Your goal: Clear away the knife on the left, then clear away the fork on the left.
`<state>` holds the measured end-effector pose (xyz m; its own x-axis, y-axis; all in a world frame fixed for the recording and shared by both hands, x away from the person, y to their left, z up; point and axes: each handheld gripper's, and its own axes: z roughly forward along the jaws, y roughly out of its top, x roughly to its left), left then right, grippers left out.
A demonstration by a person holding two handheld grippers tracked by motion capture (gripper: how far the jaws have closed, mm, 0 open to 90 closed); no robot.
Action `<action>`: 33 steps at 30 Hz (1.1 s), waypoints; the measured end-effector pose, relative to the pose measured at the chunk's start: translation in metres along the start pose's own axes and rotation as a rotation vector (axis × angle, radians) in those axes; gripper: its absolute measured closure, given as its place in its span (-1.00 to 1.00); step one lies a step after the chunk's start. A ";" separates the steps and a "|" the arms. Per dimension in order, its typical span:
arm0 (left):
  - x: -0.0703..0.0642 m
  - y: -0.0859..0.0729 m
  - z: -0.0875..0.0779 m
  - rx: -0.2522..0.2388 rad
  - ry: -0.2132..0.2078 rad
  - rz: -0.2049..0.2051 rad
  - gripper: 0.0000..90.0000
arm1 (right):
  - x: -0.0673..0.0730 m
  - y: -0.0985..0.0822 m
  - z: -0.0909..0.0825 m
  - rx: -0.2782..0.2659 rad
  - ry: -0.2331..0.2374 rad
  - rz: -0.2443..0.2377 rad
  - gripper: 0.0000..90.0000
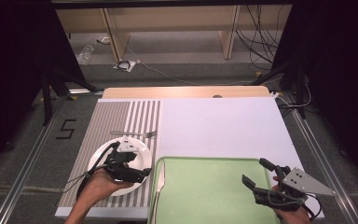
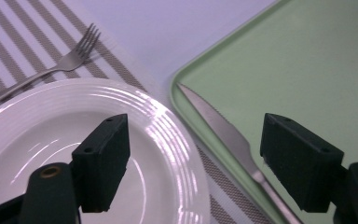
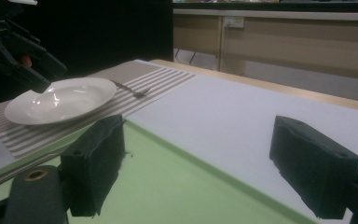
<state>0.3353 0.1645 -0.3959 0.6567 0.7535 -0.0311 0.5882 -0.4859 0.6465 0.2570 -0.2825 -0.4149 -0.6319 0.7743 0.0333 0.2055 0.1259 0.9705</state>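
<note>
Left gripper [image 1: 142,173] was wide open and empty over the plate [image 2: 51,135].
The plate looked stiff, glossy, slippery and breakable; its thin rim seemed the best hold.

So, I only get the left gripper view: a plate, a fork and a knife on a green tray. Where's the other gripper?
Observer: The right gripper is held over the right part of the green tray, near the person's edge of the table.
Operator: Is it carrying anything?
Observer: No. Its jaws stand open with nothing between them.
Operator: And the fork, how does the whole thing lie?
Observer: The fork lies on the striped mat just beyond the plate, with its handle toward the left and its tines toward the right.
</note>
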 end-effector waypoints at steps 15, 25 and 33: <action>0.026 -0.005 -0.003 -0.025 0.038 -0.070 -0.49 | 0.000 0.000 0.003 0.007 0.004 0.002 -0.58; 0.043 0.001 -0.001 -0.041 0.077 -0.093 -0.50 | 0.000 0.000 0.003 0.004 0.006 0.002 -0.58; 0.057 0.020 0.011 -0.024 0.102 -0.063 -0.49 | 0.000 0.000 0.001 0.001 0.000 0.013 -0.58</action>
<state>0.3900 0.1925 -0.3931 0.5667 0.8239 0.0046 0.6147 -0.4265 0.6635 0.2577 -0.2818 -0.4150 -0.6293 0.7758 0.0456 0.2143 0.1168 0.9698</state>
